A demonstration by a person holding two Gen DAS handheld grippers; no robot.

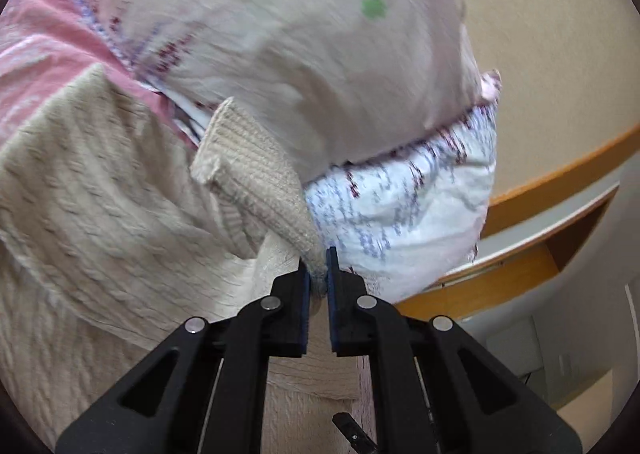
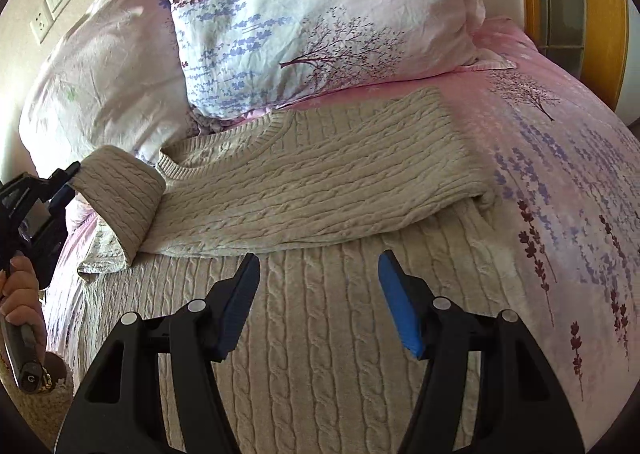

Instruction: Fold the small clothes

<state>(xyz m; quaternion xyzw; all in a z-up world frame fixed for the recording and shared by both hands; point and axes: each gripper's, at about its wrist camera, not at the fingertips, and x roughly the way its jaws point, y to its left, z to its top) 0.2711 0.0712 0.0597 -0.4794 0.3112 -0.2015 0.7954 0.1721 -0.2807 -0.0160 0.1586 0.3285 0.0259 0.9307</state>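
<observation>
On the pink floral bed (image 2: 560,134), a beige cable-knit sweater (image 2: 320,182) is spread; its ribbed cuff (image 1: 260,182) is clamped by the left tool (image 1: 318,270), while the right tool (image 2: 318,274) is held apart above it.

A pink floral bed (image 2: 560,158) carries two pillows (image 2: 304,22) and a cream cable-knit sweater (image 2: 320,182).

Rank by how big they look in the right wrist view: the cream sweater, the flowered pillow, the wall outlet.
1. Cream sweater, though it lies nearest the camera.
2. Flowered pillow.
3. Wall outlet, smallest and farthest.
</observation>
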